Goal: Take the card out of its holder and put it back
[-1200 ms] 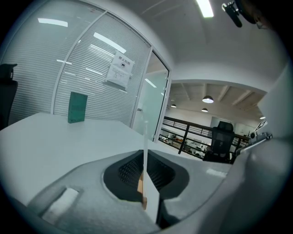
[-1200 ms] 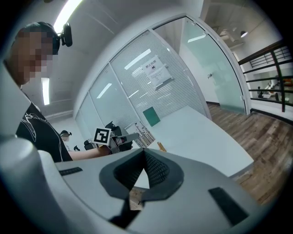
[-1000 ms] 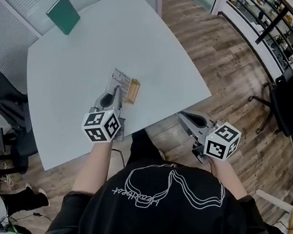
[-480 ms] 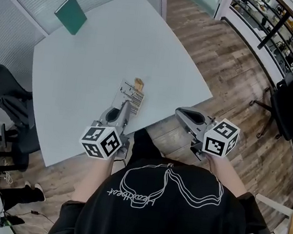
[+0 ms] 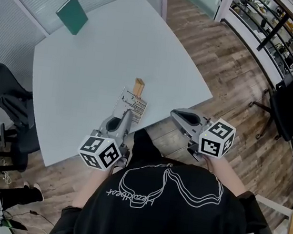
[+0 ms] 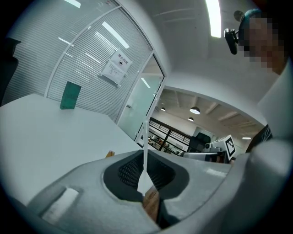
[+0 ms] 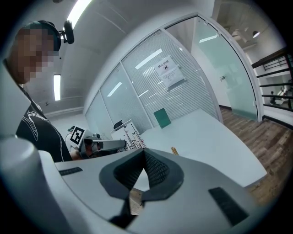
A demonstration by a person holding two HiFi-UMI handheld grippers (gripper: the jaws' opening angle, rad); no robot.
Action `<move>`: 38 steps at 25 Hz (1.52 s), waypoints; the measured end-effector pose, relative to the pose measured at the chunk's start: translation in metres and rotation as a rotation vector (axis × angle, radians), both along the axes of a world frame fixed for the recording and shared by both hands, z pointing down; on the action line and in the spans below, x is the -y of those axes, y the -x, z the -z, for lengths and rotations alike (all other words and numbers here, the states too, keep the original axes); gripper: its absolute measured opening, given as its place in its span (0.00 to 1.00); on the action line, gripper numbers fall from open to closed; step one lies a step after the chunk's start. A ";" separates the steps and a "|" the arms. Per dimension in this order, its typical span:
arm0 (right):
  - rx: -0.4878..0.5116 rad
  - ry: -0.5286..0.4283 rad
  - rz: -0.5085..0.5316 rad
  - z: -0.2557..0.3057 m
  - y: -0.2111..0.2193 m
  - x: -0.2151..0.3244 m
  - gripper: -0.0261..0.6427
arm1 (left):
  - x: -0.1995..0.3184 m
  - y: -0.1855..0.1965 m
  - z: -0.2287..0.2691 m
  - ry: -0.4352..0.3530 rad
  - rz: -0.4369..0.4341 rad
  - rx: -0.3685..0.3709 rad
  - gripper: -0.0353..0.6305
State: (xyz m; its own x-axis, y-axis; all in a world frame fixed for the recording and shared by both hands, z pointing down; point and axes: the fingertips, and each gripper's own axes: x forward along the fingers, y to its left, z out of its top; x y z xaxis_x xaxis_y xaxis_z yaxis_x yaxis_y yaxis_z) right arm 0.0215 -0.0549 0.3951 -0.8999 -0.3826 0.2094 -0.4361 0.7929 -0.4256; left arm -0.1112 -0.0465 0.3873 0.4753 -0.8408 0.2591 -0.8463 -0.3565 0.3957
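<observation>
My left gripper [image 5: 126,115] is shut on a white printed card [image 5: 133,105] and holds it upright over the near edge of the table [image 5: 89,64]. In the left gripper view the card [image 6: 144,137] shows edge-on between the pads. The small wooden holder [image 5: 138,86] stands on the table just beyond the card, apart from it. My right gripper [image 5: 175,113] hangs off the table's edge to the right, its jaws closed with nothing between them. From the right gripper view [image 7: 144,154] I see the card [image 7: 130,135] and the holder [image 7: 174,150].
A green board [image 5: 72,14] leans against the glass wall at the table's far corner. A black office chair [image 5: 291,100] stands on the wooden floor at the right. Another dark chair [image 5: 3,99] is at the table's left.
My left gripper has drawn back toward the person with the card, away from the holder. The right gripper has shifted slightly left.
</observation>
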 end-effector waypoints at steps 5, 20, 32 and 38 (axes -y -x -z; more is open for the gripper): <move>-0.002 0.002 0.003 -0.001 0.001 -0.001 0.05 | 0.000 -0.003 0.000 -0.005 -0.004 0.018 0.09; -0.001 0.005 0.009 -0.005 0.004 0.008 0.05 | 0.022 0.008 0.021 -0.063 0.024 0.044 0.09; -0.001 0.023 -0.015 -0.012 0.003 0.033 0.05 | 0.069 0.031 0.013 -0.086 0.083 0.121 0.09; -0.008 0.036 -0.027 -0.019 0.005 0.046 0.05 | 0.095 0.040 -0.008 -0.076 0.087 0.171 0.09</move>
State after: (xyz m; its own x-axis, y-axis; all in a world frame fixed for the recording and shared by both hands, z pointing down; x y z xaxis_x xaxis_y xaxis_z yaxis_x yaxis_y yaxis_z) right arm 0.0170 -0.1005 0.4139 -0.8873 -0.3992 0.2310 -0.4612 0.7647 -0.4500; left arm -0.1510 -0.1416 0.3957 0.3548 -0.8969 0.2640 -0.9277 -0.3026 0.2188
